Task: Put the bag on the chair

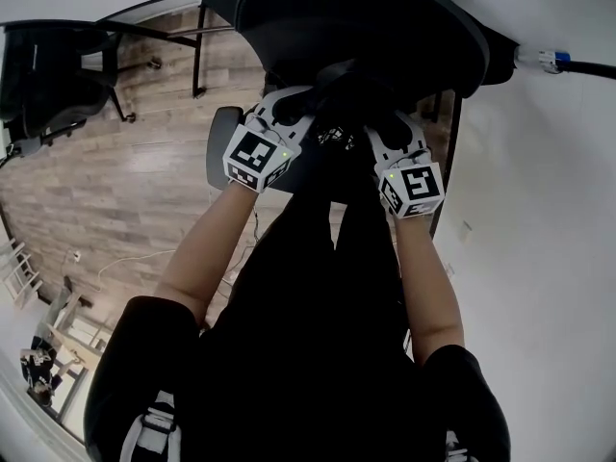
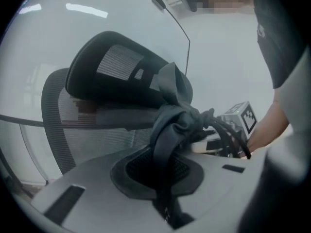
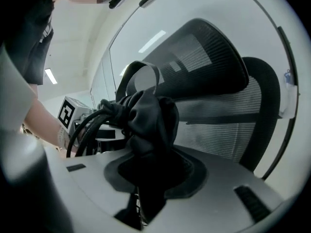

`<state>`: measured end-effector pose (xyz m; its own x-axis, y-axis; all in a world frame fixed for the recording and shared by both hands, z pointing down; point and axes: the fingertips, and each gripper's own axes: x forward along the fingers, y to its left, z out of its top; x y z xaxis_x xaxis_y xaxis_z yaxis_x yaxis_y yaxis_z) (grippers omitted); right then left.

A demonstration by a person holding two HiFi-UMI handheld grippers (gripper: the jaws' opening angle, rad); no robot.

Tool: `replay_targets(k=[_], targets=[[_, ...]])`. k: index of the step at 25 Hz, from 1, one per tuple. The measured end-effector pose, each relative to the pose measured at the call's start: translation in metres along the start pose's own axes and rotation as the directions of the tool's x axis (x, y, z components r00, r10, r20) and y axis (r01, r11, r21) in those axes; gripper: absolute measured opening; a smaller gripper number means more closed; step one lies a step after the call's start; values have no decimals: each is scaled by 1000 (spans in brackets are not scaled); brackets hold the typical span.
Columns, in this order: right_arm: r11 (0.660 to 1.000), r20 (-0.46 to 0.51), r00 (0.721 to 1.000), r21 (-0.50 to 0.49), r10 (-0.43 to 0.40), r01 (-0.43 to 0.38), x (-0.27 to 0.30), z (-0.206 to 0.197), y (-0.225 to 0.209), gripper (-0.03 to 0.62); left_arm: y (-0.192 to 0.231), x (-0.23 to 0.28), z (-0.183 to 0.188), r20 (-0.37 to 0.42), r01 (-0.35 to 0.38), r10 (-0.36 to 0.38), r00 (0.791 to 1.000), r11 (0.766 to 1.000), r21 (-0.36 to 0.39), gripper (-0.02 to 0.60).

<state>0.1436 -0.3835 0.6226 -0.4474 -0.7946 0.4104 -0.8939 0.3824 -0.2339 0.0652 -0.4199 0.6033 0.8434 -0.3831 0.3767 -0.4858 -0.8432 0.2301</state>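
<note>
A black bag [image 1: 337,87] hangs bunched between my two grippers, just in front of a black mesh office chair [image 1: 366,17]. My left gripper [image 1: 294,109] is shut on a dark fold and strap of the bag [image 2: 170,125]; the strap runs down between its jaws [image 2: 163,178]. My right gripper [image 1: 387,131] is shut on the bag's crumpled top [image 3: 148,115], the fabric filling its jaws [image 3: 146,178]. Black cords [image 3: 85,125] loop off the bag towards the other gripper. The chair's headrest [image 2: 112,76] and mesh back [image 3: 218,125] stand close behind the bag. The chair seat is hidden.
A second black chair [image 1: 48,75] stands far left on the wood floor [image 1: 125,191]. Dark table legs [image 1: 197,56] rise beside the near chair. A white surface [image 1: 539,219] fills the right side, with a blue-tipped cable [image 1: 551,61] at its top.
</note>
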Motion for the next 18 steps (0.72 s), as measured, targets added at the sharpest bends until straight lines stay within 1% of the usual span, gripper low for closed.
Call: replay_targets(k=[4,7,9,11,14,18], targets=[[999,-44,999,30,-17,18,20,-33,-10,106,16,17,-32,-38,-17,15,999,999,-39,31],[997,-92,995,59,-42,47,34,-58,-22,106,27,35,-58,-76,-29,25,997,998,-59,32],[996,-114,992,68,-51,59,41,-69,-26,106,34,42,-72,-93,-33,24,995,996,-86,31],[996,-108,993,68,-52,59,49,-71,-28,106,42,46,-76,-87,-36,26,996,993,-110,32],[995,-111,991,63,-72,79,61,-72,-39,107,54,53,-78,-85,-38,30,996,994,-102,32],[990,-129,986,71,-109,119,76,-79,-52,107,67,64,-87,-73,-37,29,997,993,-110,32]])
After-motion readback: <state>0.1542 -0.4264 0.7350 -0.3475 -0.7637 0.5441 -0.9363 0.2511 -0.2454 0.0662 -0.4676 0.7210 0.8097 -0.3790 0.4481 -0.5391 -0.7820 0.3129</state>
